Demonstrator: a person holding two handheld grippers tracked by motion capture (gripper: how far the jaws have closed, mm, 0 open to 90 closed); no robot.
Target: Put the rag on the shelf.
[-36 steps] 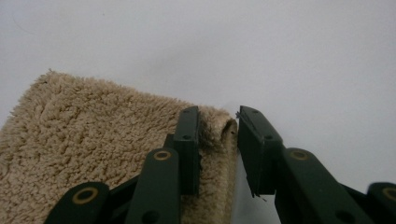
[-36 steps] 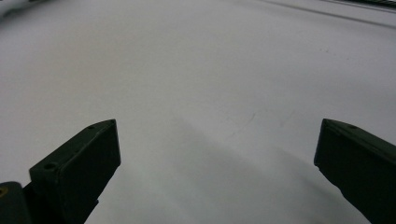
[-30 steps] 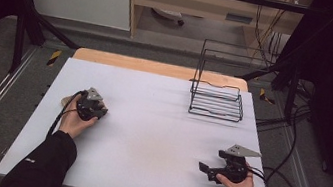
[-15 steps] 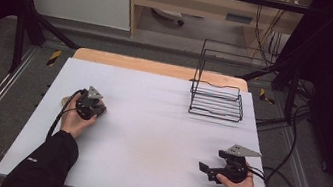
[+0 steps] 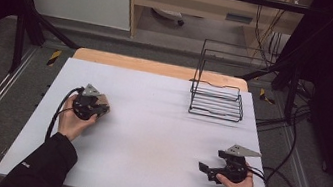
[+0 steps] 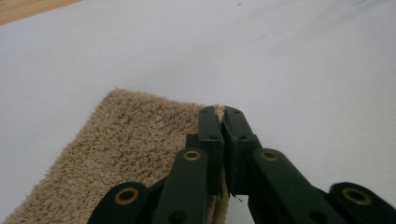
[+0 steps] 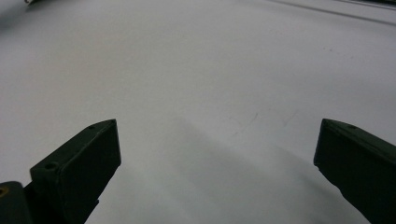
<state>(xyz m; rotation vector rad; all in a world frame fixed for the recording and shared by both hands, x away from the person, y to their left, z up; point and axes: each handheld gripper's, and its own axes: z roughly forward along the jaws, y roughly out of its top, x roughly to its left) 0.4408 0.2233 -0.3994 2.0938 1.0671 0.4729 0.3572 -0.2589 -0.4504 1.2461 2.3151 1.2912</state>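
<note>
Your right claw (image 5: 209, 170) sat near the desk's (image 5: 157, 137) near-right edge, jaws wide apart on nothing. Farther off at the left, your left claw (image 6: 218, 122) was clamped on the tan towel's (image 6: 126, 154) right edge; its length ran back toward you.

Right tongs (image 7: 217, 172) spread wide apart, nothing between, over bare white table (image 7: 196, 70)

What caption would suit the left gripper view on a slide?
Left tool pinching the edge of a tan fluffy cloth on a white table.
</note>
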